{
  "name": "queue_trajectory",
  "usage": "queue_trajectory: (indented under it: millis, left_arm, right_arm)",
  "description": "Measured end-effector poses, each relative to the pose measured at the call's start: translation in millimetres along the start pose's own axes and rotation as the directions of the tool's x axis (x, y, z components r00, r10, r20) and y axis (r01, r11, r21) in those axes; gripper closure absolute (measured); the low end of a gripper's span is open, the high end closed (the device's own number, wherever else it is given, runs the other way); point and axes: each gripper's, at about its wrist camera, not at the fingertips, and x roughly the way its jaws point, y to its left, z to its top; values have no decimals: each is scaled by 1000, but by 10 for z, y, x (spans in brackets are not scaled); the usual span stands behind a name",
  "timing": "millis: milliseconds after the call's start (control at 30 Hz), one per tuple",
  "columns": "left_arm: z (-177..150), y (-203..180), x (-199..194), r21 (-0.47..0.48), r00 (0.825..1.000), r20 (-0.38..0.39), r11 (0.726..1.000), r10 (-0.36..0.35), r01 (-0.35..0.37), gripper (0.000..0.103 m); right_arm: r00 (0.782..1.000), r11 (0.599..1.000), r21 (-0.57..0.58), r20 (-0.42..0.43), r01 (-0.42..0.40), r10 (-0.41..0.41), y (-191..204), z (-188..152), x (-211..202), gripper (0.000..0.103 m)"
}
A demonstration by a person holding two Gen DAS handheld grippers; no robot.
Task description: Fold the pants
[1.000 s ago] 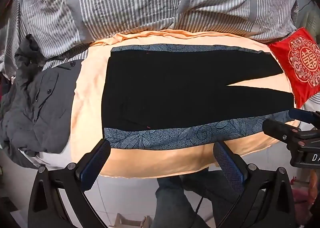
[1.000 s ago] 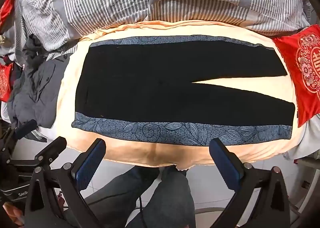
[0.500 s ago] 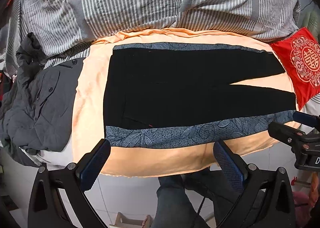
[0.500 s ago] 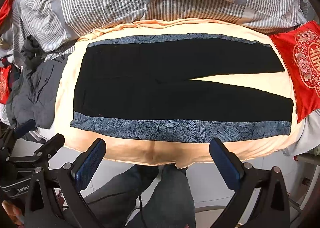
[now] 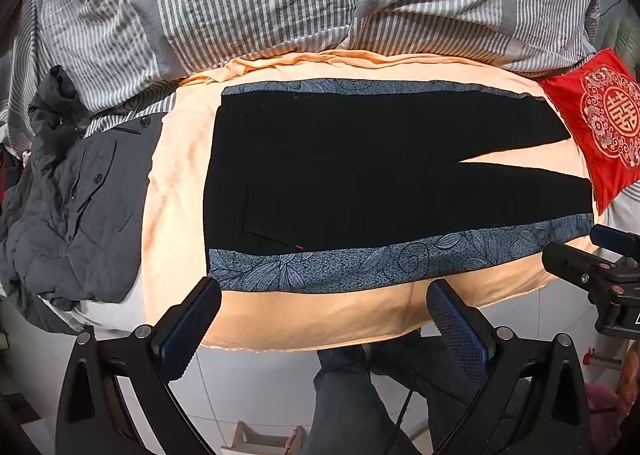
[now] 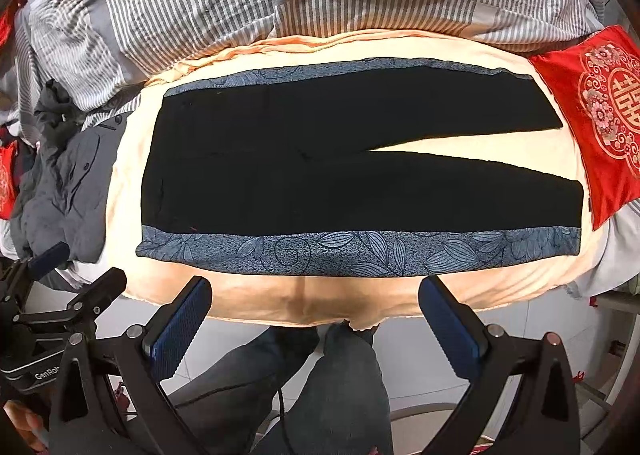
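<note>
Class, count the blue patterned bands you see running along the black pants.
2. One band runs along the near edge of the pants; the other band runs along the far edge. Undersides are hidden.

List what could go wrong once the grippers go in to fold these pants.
1. The pants lie flat on a loose peach sheet; either open gripper, left or right, may pinch the sheet along with the patterned side band.
2. The legs are spread apart at the hems, so a lengthwise fold may come out uneven.
3. The red cushion by the hems and the grey jacket by the waist crowd both ends.
</note>
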Motion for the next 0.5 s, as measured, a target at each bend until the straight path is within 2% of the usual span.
queue_trajectory:
  millis: [500]
  left_arm:
    - [-51, 110, -8, -12, 1000, 0, 1000, -7, 7, 0]
  right_arm:
    - [1000, 1000, 1, -3, 4, -4, 53, -29, 5, 0]
